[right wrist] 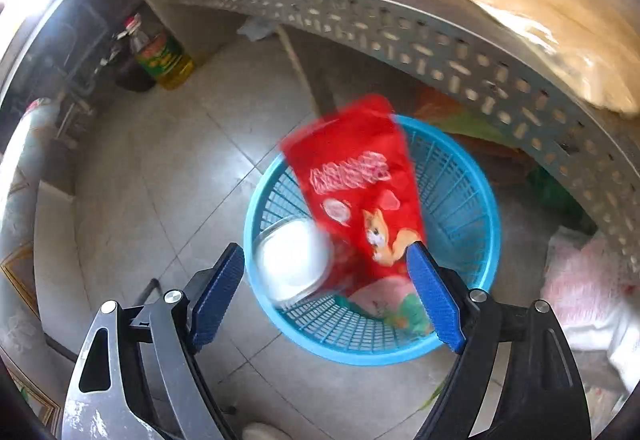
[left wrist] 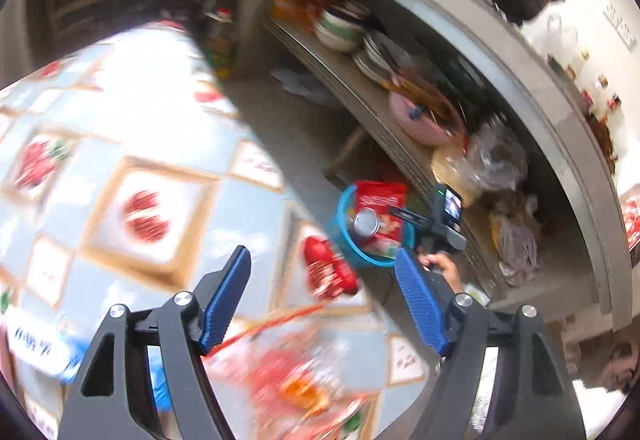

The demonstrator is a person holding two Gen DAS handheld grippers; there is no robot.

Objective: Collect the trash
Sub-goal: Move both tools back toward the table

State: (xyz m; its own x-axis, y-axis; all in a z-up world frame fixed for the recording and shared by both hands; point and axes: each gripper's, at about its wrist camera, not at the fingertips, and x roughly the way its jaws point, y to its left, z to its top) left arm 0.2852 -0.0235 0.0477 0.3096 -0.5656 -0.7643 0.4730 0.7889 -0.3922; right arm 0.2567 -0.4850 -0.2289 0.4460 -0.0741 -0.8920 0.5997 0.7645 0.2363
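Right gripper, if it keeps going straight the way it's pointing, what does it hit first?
Probably the red snack bag standing in the blue basket, with the white lid just left of that line. The right gripper is open and points down into the basket; depth is hard to judge.

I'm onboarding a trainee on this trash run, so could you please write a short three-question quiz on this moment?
1. True or false: the right gripper is clamped on the red snack bag.
2. Where is the can? A) on the shelf B) in the blue basket C) on the tablecloth
3. Fill in: the left gripper hangs open over the patterned ____.

Key: 1 false; 2 B; 3 tablecloth.
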